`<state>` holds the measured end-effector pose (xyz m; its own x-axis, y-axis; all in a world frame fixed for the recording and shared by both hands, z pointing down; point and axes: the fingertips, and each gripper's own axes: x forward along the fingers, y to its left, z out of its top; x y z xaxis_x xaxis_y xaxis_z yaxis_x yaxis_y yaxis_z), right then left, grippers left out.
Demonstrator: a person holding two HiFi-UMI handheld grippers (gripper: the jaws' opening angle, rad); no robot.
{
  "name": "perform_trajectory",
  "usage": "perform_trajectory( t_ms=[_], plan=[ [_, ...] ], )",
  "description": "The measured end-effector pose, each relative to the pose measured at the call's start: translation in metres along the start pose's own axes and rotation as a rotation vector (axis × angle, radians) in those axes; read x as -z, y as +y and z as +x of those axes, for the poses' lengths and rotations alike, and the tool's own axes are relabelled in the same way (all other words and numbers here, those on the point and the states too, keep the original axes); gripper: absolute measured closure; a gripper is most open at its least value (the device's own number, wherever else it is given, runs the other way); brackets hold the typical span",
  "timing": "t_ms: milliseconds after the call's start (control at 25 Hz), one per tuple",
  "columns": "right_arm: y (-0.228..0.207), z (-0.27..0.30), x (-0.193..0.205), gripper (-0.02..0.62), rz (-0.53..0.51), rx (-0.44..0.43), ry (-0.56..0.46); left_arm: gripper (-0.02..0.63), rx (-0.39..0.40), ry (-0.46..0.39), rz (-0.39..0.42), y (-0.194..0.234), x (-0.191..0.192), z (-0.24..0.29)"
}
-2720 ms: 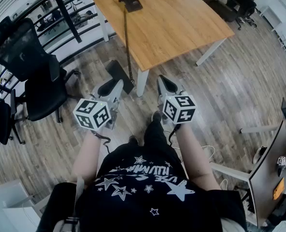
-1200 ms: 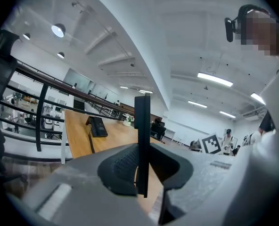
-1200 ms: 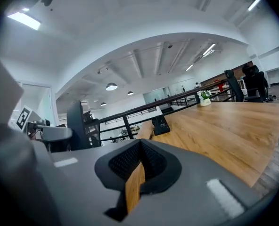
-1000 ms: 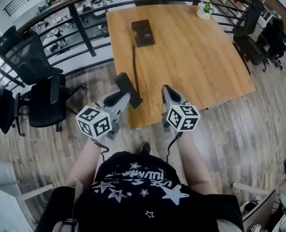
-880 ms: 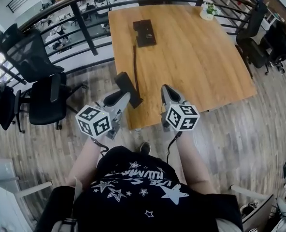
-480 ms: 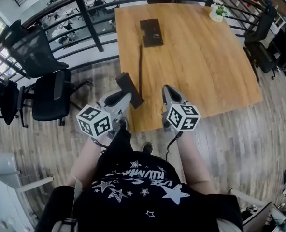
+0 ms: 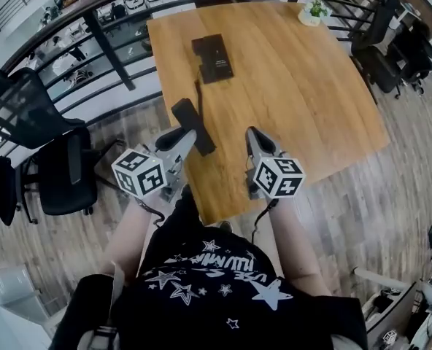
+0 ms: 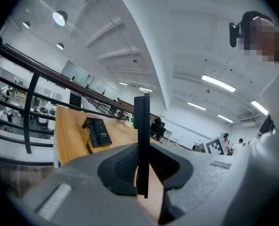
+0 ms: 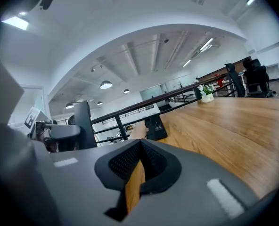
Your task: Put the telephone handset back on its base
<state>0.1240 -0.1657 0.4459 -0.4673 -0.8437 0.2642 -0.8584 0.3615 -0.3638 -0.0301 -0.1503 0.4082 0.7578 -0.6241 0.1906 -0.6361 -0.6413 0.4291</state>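
Left gripper (image 7: 183, 137) clamps handset (image 7: 188, 117) (upright) — base (image 7: 212, 58) well apart, on table (image 7: 311, 86).

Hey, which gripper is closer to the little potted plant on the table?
Right. The right gripper is over the table's near part, on the potted plant's side; the left gripper, holding the telephone handset, is farther left.

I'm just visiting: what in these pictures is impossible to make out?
Base keys: too small in the head view and left gripper view.
Handset: edge-on in the left gripper view; in the head view the left hand-held gripper covers its near end.
Potted plant: too small for detail, head view.
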Motion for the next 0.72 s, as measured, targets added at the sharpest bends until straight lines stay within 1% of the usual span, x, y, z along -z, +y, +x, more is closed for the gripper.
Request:
perform_trajectory(
  t_ms=[200, 400, 560, 720],
  plan=[
    [-0.021, 0.039, -0.017, 0.597, 0.005, 0.074, -0.007, 0.531, 0.092, 0.022, 0.014, 0.043, -0.034, 0.05],
    [-0.029, 0.079, -0.029, 0.597, 0.013, 0.125, 0.022, 0.531, 0.142, 0.053, -0.004, 0.085, -0.059, 0.088],
    [-0.034, 0.113, -0.034, 0.597, 0.008, 0.154, 0.041, 0.531, 0.173, 0.073, -0.025, 0.123, -0.07, 0.114],
    [-0.039, 0.141, -0.032, 0.597, 0.017, 0.175, 0.056, 0.531, 0.211, 0.108, -0.033, 0.152, -0.073, 0.138]
  ],
)
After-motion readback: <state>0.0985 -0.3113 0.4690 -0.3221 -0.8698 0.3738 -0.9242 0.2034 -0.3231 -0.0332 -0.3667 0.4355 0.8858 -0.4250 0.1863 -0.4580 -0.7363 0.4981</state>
